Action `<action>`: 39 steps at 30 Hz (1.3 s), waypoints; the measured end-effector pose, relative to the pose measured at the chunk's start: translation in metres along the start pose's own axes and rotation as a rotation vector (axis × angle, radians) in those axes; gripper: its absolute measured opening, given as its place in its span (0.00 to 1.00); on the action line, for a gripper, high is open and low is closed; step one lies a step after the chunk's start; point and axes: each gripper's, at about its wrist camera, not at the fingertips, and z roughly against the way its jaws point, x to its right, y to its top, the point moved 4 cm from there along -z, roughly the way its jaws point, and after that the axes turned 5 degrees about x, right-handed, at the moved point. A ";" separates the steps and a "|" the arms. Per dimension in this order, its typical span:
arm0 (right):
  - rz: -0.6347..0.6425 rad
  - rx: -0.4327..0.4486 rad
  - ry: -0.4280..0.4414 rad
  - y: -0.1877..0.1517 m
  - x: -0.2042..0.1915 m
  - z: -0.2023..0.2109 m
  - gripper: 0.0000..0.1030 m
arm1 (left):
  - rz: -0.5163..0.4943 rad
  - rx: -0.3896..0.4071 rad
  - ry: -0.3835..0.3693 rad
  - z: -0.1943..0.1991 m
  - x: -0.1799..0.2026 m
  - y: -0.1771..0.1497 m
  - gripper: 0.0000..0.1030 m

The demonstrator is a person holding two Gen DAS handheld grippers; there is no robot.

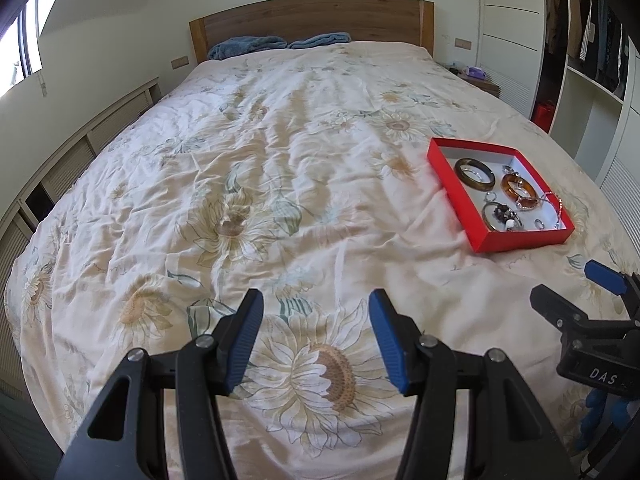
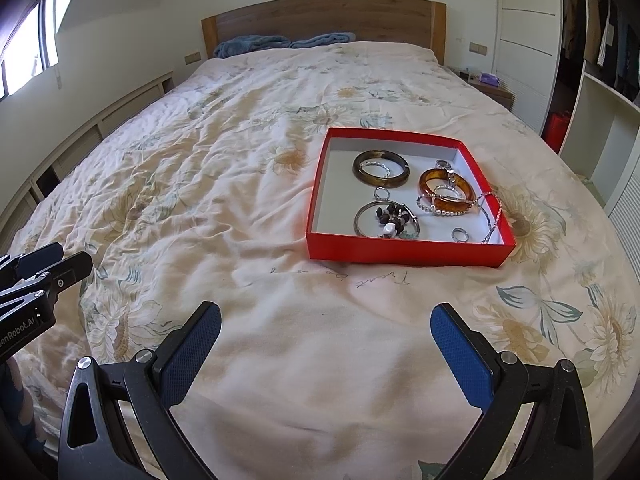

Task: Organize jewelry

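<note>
Mostly tangled jewelry (image 2: 404, 216) in red box (image 2: 408, 249), pcs indistinct; both grippers' jaws released, w/ nothing.

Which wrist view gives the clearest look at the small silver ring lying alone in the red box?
The right wrist view: the silver ring sits near the red box's front wall, unobstructed. In the left wrist view the ring is smaller, off to the right.

My left camera looks low along the bed (image 1: 280, 140) toward the headboard (image 1: 312, 20). My right camera faces likewise, nearer the red box (image 2: 404, 250), which both views share.
</note>
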 end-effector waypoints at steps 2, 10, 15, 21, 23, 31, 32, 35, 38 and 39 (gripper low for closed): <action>0.000 0.000 0.000 0.000 0.000 0.000 1.00 | -0.003 0.000 -0.002 0.000 0.000 0.000 0.51; -0.002 -0.007 -0.003 0.000 0.005 -0.001 1.00 | -0.011 -0.008 -0.007 -0.001 0.002 -0.001 0.51; -0.001 -0.009 -0.004 -0.001 0.005 -0.002 1.00 | -0.011 -0.010 -0.007 -0.002 0.002 -0.002 0.51; 0.004 -0.014 -0.005 -0.002 0.005 -0.004 1.00 | -0.012 -0.010 -0.005 -0.003 0.003 -0.002 0.51; 0.006 -0.014 -0.006 -0.002 0.004 -0.004 1.00 | -0.011 -0.010 -0.005 -0.003 0.003 -0.002 0.51; 0.013 -0.018 -0.007 -0.003 0.003 -0.006 1.00 | -0.012 -0.010 -0.005 -0.003 0.003 -0.002 0.51; 0.014 -0.018 -0.007 -0.003 0.002 -0.006 1.00 | -0.011 -0.011 -0.006 -0.003 0.002 -0.002 0.51; 0.014 -0.019 -0.007 -0.003 0.002 -0.006 1.00 | -0.012 -0.011 -0.006 -0.004 0.003 -0.001 0.51; 0.012 -0.025 -0.008 -0.004 0.003 -0.006 1.00 | -0.013 -0.015 -0.006 -0.005 0.003 -0.002 0.51; 0.013 -0.025 -0.009 -0.004 0.002 -0.006 1.00 | -0.013 -0.016 -0.006 -0.006 0.003 -0.002 0.51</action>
